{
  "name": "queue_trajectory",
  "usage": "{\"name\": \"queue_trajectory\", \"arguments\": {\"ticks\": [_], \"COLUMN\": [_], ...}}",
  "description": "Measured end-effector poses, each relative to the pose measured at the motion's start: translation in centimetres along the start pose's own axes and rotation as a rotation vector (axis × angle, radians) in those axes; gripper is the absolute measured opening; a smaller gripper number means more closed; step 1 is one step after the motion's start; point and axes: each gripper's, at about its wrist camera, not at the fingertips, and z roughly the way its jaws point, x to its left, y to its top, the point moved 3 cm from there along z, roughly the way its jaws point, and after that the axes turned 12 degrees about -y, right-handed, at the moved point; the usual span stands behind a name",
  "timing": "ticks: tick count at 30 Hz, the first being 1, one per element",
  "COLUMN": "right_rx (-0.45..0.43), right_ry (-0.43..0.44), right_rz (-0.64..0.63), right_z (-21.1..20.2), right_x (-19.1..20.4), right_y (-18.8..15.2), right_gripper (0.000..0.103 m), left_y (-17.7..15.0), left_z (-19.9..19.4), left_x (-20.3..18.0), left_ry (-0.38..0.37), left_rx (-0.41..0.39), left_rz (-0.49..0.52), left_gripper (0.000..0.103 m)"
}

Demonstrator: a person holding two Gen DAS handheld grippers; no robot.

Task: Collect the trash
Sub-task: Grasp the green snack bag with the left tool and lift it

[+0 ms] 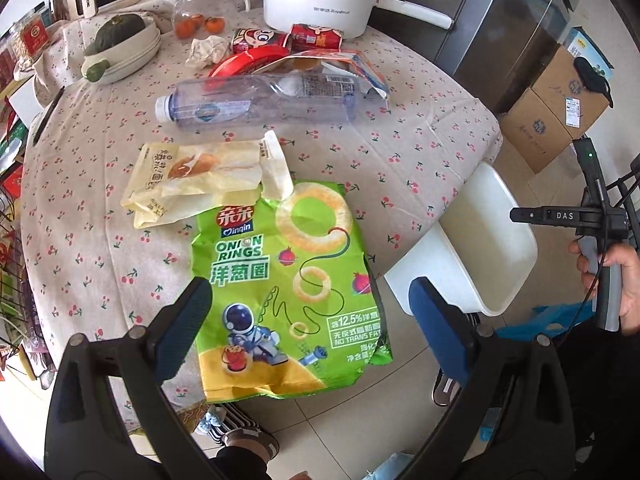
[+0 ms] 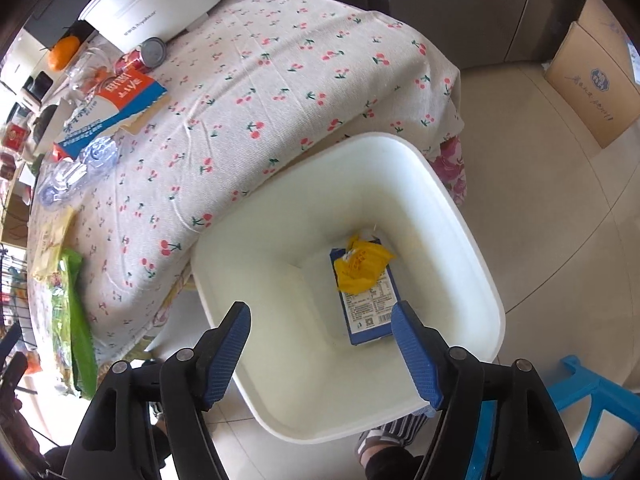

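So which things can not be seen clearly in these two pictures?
- Blue carton in the bin, right wrist view: the yellow wrapper covers its upper part.
- Red packets, left wrist view: the bottle and torn bag hide most of them.
- Onion rings bag, right wrist view: seen edge-on, print unreadable.
- Left wrist view: bin contents are out of sight behind its wall.

The blue carton [image 2: 367, 304] in the white bin [image 2: 472, 240], just ahead of the right tongs [image 2: 322, 354], is partly hidden by a yellow wrapper [image 2: 360, 266] on top; its small print is unreadable. Far left of those tongs, the onion ring bag [image 2: 74, 320] shows only edge-on. Beyond the left tongs [image 1: 310, 332], a clear bottle [image 1: 256, 102] covers the red lid [image 1: 248, 60].
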Motion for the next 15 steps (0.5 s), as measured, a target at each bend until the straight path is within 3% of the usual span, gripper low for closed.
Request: {"name": "queue_trajectory", "arguments": {"ticks": [8, 15], "right_rx": [-0.073, -0.105], "right_ry": [0.016, 0.037], "right_rz": [-0.074, -0.120], "right_z": [-2.8, -3.7], "right_x": [2.7, 4.6], "right_y": [-0.5, -0.9], "right_gripper": [0.077, 0.078], "left_y": [-1.3, -3.7], "left_z": [0.0, -0.1], "left_x": [2.5, 0.4], "left_ry": [-0.015, -0.041], "left_rx": [0.043, 0.083], "left_rz": [-0.049, 0.147], "left_gripper": [0.098, 0.098]}}
